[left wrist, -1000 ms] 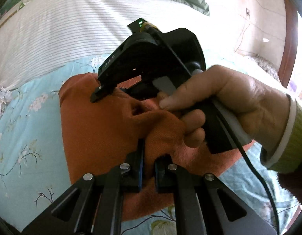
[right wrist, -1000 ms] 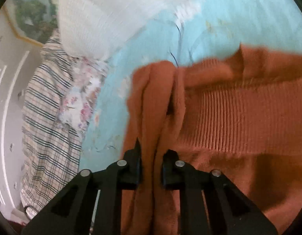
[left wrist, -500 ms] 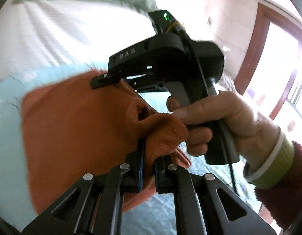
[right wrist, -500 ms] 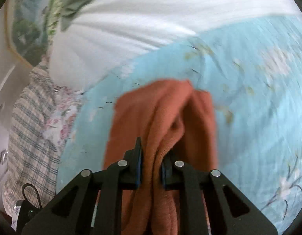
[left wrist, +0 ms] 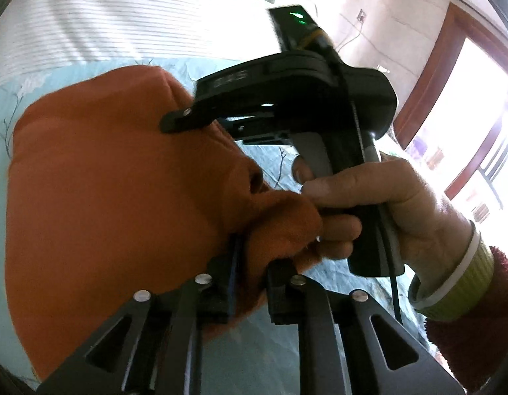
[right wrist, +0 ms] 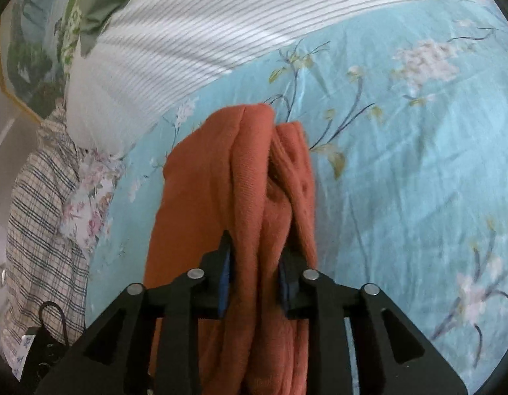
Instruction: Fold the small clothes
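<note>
Between the pads of the left gripper (left wrist: 250,279) a bunched edge of the orange garment (left wrist: 106,197) is pinched, the cloth spreading up and to the left from there. The right gripper (right wrist: 254,273) is clamped on a thick gathered bundle of the same garment, which runs straight ahead along its fingers (lifted off the blue floral bedsheet (right wrist: 418,164), it seems). Both grips sit close together, so neither hand is clearly nearer; the fold likely turns on drawing them apart along that long axis.

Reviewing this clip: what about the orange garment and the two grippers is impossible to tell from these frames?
- Orange garment type: bunched, fills left wrist view.
- Its lower part: cut off by the bottom edge behind right gripper.
- Right gripper's fingertips, left wrist view: buried in fabric.
- Left gripper: pad contact hidden by cloth.
</note>
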A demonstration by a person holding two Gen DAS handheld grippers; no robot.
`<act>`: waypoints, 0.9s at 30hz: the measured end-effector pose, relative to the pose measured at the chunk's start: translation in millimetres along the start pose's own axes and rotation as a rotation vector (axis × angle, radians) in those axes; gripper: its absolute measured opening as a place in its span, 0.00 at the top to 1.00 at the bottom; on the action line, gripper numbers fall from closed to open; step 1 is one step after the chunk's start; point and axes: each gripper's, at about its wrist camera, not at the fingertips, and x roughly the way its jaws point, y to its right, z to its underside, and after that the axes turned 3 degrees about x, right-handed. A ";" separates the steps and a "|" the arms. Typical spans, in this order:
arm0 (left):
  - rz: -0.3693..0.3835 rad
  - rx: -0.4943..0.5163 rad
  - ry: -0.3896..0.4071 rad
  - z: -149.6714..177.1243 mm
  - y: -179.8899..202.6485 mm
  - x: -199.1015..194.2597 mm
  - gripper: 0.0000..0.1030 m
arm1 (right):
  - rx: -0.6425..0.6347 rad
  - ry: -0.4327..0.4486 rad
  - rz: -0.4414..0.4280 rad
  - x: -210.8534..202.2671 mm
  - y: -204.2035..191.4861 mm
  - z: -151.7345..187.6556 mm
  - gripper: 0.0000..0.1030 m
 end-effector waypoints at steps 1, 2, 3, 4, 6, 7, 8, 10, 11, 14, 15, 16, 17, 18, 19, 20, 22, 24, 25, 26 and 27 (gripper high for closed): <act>0.012 -0.008 -0.002 1.3 -2.5 -4.4 0.77 | 0.003 0.011 -0.001 -4.9 0.3 0.5 0.60; 0.021 -0.015 -0.001 2.3 -5.6 -9.6 0.72 | 0.007 0.025 -0.004 -10.5 0.0 1.2 0.56; 0.025 -0.023 0.001 4.3 -9.6 -16.0 0.68 | 0.010 0.043 -0.007 -17.1 0.3 1.8 0.48; 0.030 -0.033 0.005 5.9 -13.0 -22.7 0.59 | 0.013 0.055 -0.004 -21.8 0.7 2.5 0.39; 0.029 -0.061 0.018 11.8 -20.8 -38.5 0.42 | 0.019 0.060 0.008 -26.7 2.2 4.5 0.31; 0.026 -0.084 0.033 15.0 -28.7 -49.1 0.37 | 0.024 0.053 0.008 -26.7 3.8 5.4 0.31; 0.016 -0.107 0.040 17.4 -36.0 -56.4 0.34 | 0.031 0.043 0.007 -25.9 6.3 7.2 0.31; -0.015 -0.163 0.052 20.9 -57.2 -68.6 0.31 | 0.048 0.021 0.006 -21.2 11.2 10.6 0.31; -0.033 -0.189 0.056 20.1 -67.4 -72.7 0.29 | 0.056 0.010 0.006 -18.7 13.5 12.2 0.31; -0.083 -0.293 0.051 18.1 -119.0 -79.4 0.28 | 0.066 -0.016 0.010 -9.4 16.9 15.4 0.31; -0.086 -0.339 0.044 17.7 -135.5 -79.4 0.28 | 0.066 -0.021 0.004 -7.6 16.6 16.0 0.31; -0.080 -0.391 0.038 18.4 -150.9 -78.6 0.28 | 0.065 -0.027 0.003 -5.3 15.6 16.3 0.31; -0.071 -0.426 0.037 17.5 -161.7 -78.8 0.28 | 0.062 -0.033 0.001 -3.0 14.2 16.0 0.31; -0.060 -0.458 0.034 13.6 -171.2 -75.9 0.28 | 0.054 -0.041 0.001 -0.4 12.6 15.4 0.31; -0.047 -0.488 0.025 15.1 -180.8 -70.4 0.28 | 0.048 -0.050 0.001 1.9 11.4 14.9 0.31; -0.038 -0.507 0.014 15.9 -188.3 -65.4 0.28 | 0.042 -0.064 -0.003 5.2 10.5 14.3 0.31; 0.004 -0.549 -0.018 16.9 -205.3 -45.4 0.28 | 0.038 -0.081 -0.008 10.7 9.3 15.1 0.31; 0.044 -0.568 -0.009 17.2 -212.8 -36.5 0.28 | 0.030 -0.100 -0.019 16.8 7.8 15.0 0.33; 0.062 -0.571 -0.002 14.9 -216.6 -30.2 0.29 | 0.024 -0.118 -0.022 20.4 6.4 15.4 0.48; 0.080 -0.569 -0.003 12.0 -219.3 -23.0 0.31 | 0.025 -0.140 -0.026 24.6 5.0 16.9 0.55; 0.079 -0.567 -0.006 9.8 -222.4 -19.7 0.33 | 0.029 -0.149 -0.030 27.2 2.6 18.9 0.62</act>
